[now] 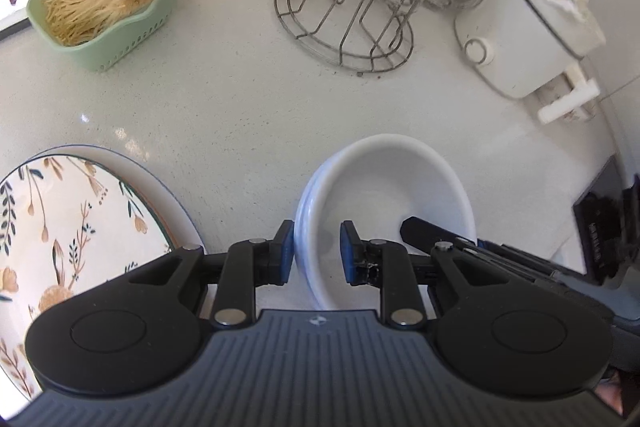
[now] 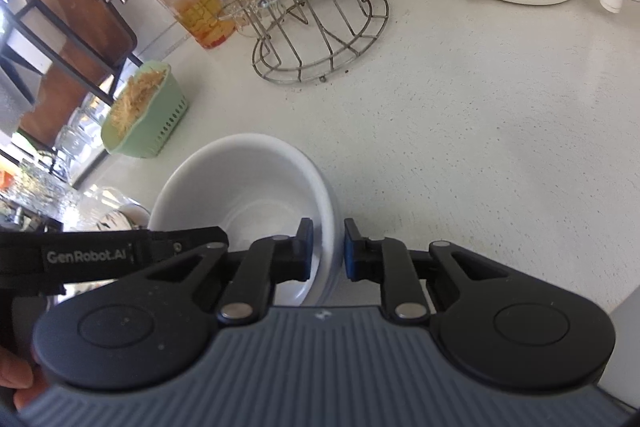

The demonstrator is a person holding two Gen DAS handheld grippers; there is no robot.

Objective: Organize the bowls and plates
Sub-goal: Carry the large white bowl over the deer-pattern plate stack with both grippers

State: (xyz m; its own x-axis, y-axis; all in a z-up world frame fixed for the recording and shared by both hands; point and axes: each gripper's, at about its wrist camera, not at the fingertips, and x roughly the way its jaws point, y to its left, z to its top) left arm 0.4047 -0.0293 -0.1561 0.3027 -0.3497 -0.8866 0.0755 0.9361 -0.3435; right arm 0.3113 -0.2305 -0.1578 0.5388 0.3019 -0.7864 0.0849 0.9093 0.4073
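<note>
Bowls: one white bowl [image 1: 384, 203] is clearly countable, resting on the white tabletop [image 1: 240, 99]; layered blue-tinted rim lines at its left edge suggest a stack beneath it, but the number cannot be determined. Plates: one floral plate [image 1: 76, 227] lies on the tabletop left of the bowl, apart from it, and is cut off by the frame edge. A second, plain rim appears under it, though this is hard to confirm.

Grippers: two. The left gripper [image 1: 316, 249] straddles the left rim of the bowl, one pad outside the wall and one inside. A gap remains at the inner pad, so the jaws are released. The right gripper [image 2: 326, 247] straddles the opposite rim in the same way. Its jaws sit close to the wall on both sides, and firm contact cannot be determined from either view.

Other items, one of each: a green basket [image 1: 120, 27] holding pale thin strands, a wire rack [image 1: 344, 19] carrying several inverted glass pieces (count unclear because of overlap), a jar [image 2: 192, 3] with a red lid and orange contents, and a white appliance [image 1: 532, 39] with a round knob. In the left wrist view the jar is cut off at the top edge. Items at the far left of the right wrist view are blurred.
</note>
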